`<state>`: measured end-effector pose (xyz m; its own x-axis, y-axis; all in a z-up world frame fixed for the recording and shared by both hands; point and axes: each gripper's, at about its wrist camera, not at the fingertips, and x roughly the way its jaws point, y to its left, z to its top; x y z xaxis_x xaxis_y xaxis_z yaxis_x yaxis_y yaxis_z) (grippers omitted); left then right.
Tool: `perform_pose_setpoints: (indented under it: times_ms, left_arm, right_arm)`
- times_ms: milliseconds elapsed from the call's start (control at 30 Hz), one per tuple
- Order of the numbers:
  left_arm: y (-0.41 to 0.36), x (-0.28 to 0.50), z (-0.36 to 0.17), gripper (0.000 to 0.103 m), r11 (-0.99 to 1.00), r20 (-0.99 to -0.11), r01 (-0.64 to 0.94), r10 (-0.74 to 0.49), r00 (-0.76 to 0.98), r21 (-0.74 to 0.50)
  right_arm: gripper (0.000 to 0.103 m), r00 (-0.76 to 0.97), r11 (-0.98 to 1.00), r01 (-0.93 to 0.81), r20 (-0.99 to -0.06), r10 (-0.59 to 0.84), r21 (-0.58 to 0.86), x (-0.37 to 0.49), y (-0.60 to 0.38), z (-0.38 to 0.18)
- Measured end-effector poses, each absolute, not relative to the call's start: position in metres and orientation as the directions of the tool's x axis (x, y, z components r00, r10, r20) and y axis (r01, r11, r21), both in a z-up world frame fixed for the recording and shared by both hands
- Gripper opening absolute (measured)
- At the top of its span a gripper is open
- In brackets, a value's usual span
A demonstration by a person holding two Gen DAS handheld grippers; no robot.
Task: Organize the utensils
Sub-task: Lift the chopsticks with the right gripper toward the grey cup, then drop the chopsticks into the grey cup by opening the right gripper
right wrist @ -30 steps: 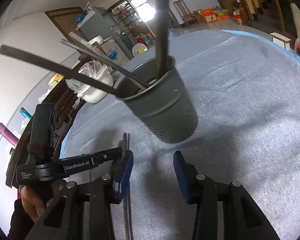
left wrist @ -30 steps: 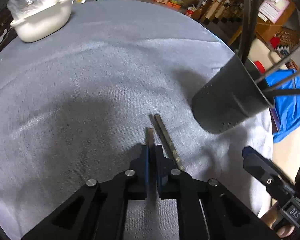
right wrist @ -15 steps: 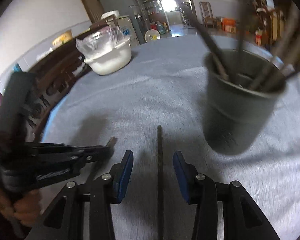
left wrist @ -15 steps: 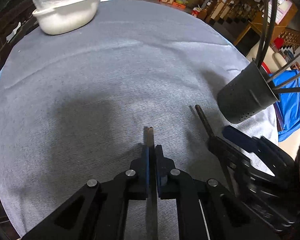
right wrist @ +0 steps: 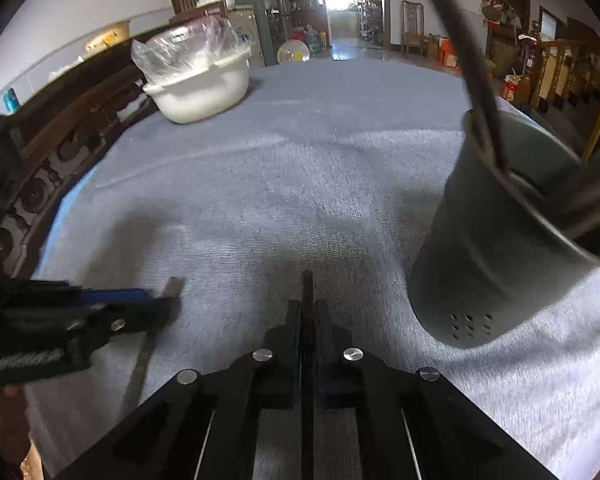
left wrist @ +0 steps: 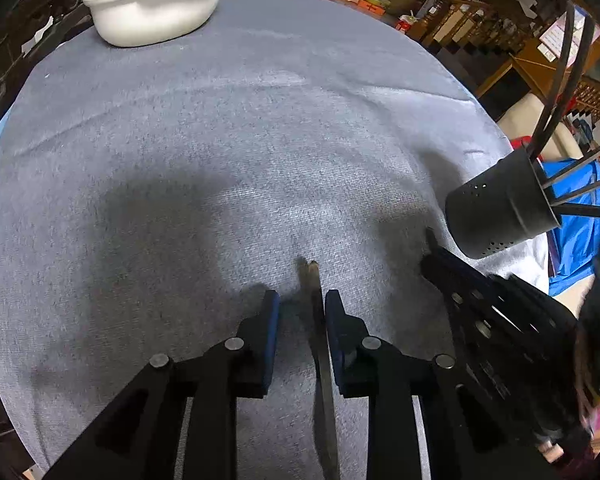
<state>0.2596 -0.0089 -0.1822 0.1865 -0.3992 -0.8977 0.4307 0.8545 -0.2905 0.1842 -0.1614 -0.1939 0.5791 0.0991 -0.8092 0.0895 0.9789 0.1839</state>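
On the far left of the grey tablecloth [left wrist: 260,128], one white basin [left wrist: 156,12] is sitting with crinkled clear plastic [right wrist: 184,46] bunched inside it; what lies under the plastic cannot be told.

Two dark chopsticks are lying loose on the cloth, well apart from the basin. The first chopstick [left wrist: 320,344] is lying between the blue-padded fingers [left wrist: 270,336] of the left gripper [left wrist: 298,300], whose jaws are standing apart around it; the stick is running close along the right-hand pad, and whether it is touching that pad cannot be told. Its blunt end is pointing away from the camera.

Further right, the second chopstick [right wrist: 307,292] is being clamped in the right gripper [right wrist: 307,308], whose jaws are pressed together on it, the tip sticking out just beyond the fingers and hanging low over the cloth.

At the far right, one dark perforated utensil holder [left wrist: 500,212] is standing near the table's edge, just beside the right gripper. At least five long dark sticks [left wrist: 556,76] are leaning out of its mouth in a fan; the exact count is hard to read.
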Motion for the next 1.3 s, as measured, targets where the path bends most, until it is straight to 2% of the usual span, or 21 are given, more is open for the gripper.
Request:
perform_pose_setpoints:
  times_ms: [133,233,367,667,933,1300]
  left_arm:
    - [-0.019,0.26,-0.181,0.023,0.869,-0.912,0.424,-0.362,0.194,-0.255]
    - [-0.02,0.258,-0.181,0.009,0.88,-0.921,0.412,-0.337,0.195,-0.235]
    - [-0.018,0.253,-0.171,0.006,0.894,-0.913,0.384,-0.336,0.231,-0.231]
    - [-0.009,0.21,-0.081,0.006,0.876,-0.812,0.426,-0.411,0.415,-0.226]
    - [-0.009,0.177,-0.005,0.006,0.852,-0.683,0.462,-0.49,0.541,-0.245]
    - [-0.025,0.16,0.056,0.006,0.833,-0.562,0.497,-0.538,0.628,-0.242]
  right_arm:
    - [0.006,0.624,0.971,0.061,-0.768,0.145,0.233,0.164,-0.165,-0.175]
    - [0.006,0.665,0.958,0.047,-0.725,0.181,0.282,0.143,-0.173,-0.159]
    - [0.006,0.696,0.936,0.047,-0.684,0.219,0.348,0.125,-0.188,-0.144]
    - [0.006,0.796,0.895,0.022,-0.549,0.255,0.446,0.079,-0.222,-0.103]
    - [0.006,0.883,0.88,0.038,-0.428,0.192,0.474,0.043,-0.249,-0.072]
    - [0.006,0.955,0.898,0.094,-0.294,0.042,0.431,0.04,-0.285,-0.009]
